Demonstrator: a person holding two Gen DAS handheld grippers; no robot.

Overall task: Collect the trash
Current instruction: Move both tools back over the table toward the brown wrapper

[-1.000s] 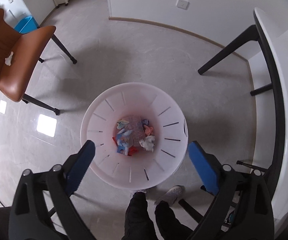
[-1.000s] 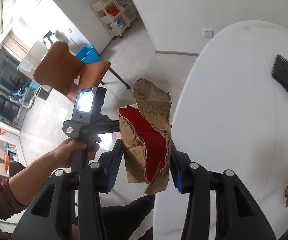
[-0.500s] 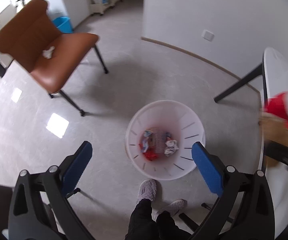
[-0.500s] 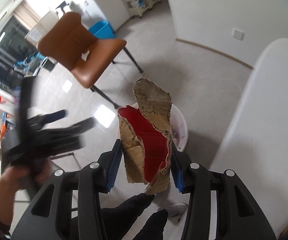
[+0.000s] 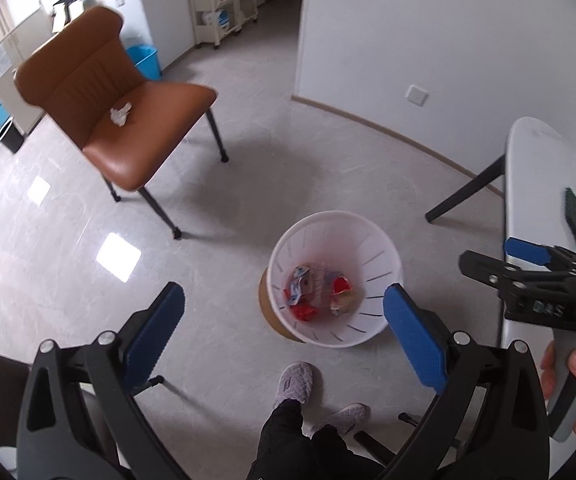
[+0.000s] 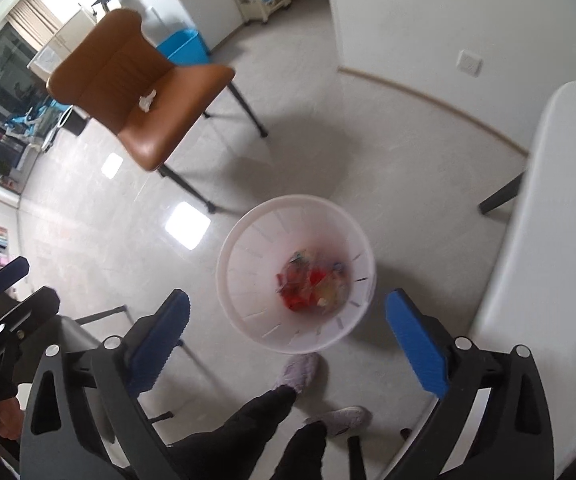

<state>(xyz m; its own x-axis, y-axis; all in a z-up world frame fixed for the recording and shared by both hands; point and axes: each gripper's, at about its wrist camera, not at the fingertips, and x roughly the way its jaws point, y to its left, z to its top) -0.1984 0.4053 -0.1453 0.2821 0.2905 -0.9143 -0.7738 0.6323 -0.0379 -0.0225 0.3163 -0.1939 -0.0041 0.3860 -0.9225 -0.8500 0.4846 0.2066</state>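
My right gripper [image 6: 288, 320]: jaws have just been opening and now stand wide apart, nothing between the blue pads; pointed steeply down over the white bin [image 6: 248, 240]. The torn cardboard piece [image 5: 345, 300], brown with a red face, now lies inside the bin among the other trash.

My left gripper [image 5: 284, 324]: jaws spread wide, empty, also aimed down at the floor, with the bin showing between its fingers and slightly to the right.

Bin: round, white, slotted walls, standing on the grey tiled floor [image 5: 88, 280] just ahead of my shoes [image 5: 293, 380]. A brown round base or disc edge shows at its lower left side in the left wrist view. Contents: crumpled wrappers in red, blue and white, blurred in the right wrist view.

Item still outside the bin: a crumpled white tissue [image 5: 120, 114] on the seat of the brown chair [image 5: 128, 140], well apart from the bin, beyond it to the left.

White table [image 6: 547, 220]: oval edge at the right, black legs, beside the bin. A dark mesh-like object [image 5: 573, 216] lies on it, partly hidden by my right gripper's body in the left wrist view.

Background: blue tub [image 6: 184, 48] behind the chair, pale shelving cart [image 5: 220, 4] by the far wall, wall socket [image 6: 469, 62].
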